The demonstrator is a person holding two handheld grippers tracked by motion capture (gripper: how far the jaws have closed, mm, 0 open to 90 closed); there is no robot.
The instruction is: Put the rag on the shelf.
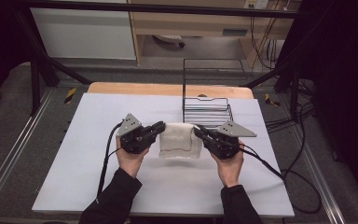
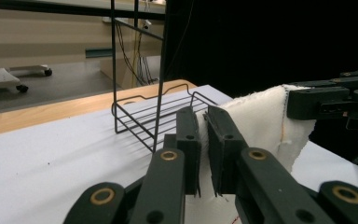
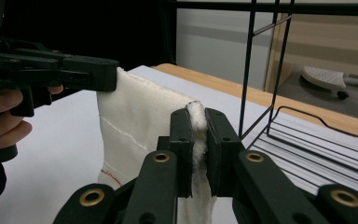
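The left hand-held gripper (image 1: pixel 161 127) is clamped on the upper left corner of a white cloth (image 1: pixel 181 140), its jaws drawn narrow with only a thin fold of fabric pinched between the pads, as the left gripper view shows close up. The right hand-held gripper (image 1: pixel 198 131) does the same at the upper right corner: in the right gripper view its jaws stand almost together with a bunched white edge squeezed between them. Between the two, the cloth hangs as a short sheet above the middle of the desk (image 1: pixel 98 154), its top edge stretched roughly level from one grip to the other and its lower edge, marked by a faint reddish stitched line, dangling near the white surface; whether that edge touches the desk cannot be told. The step in hand looks like lifting and spreading the cloth by its two corners, likely as part of folding it or moving it. Just behind the cloth and a little to the right stands a black wire basket (image 1: pixel 207 111) with a tall wire frame. If the cloth is bound for it, the next move calls for both hands to travel together, keeping the top edge taut and clearing the basket's front rim.
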